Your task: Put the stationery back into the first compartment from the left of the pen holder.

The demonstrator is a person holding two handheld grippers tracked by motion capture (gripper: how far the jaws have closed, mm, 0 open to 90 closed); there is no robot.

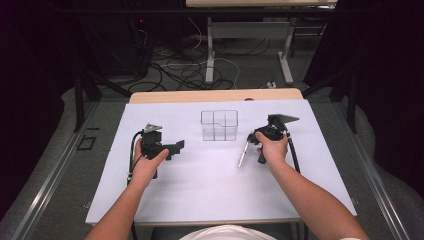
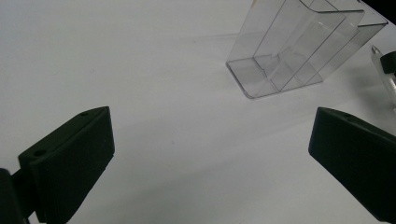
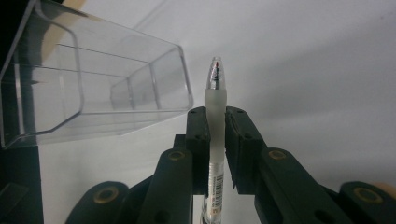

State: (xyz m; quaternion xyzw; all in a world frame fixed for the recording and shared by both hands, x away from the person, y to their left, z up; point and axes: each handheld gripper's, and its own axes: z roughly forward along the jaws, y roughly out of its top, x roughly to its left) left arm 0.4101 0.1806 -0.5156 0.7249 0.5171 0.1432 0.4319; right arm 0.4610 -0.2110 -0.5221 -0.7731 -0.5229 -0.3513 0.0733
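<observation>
Gripping: right gripper [image 3: 215, 140] jaws clamp a pen [image 3: 215, 116]
Left gripper [image 2: 210, 158]: jaws wide apart, empty
Clear organizer [image 1: 219, 125]: mid-table [image 1: 200, 190]

We see bare white table [image 1: 210, 185] all around, and just the clear divided organizer [image 1: 219, 125] standing between our two grippers, toward the far edge.

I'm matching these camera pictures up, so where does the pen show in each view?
High view: pen right of centre, in the right gripper.
Left gripper view: pen tip at the right edge.
Right gripper view: centre, clamped upright.
Shared landmark: clear organizer.
</observation>
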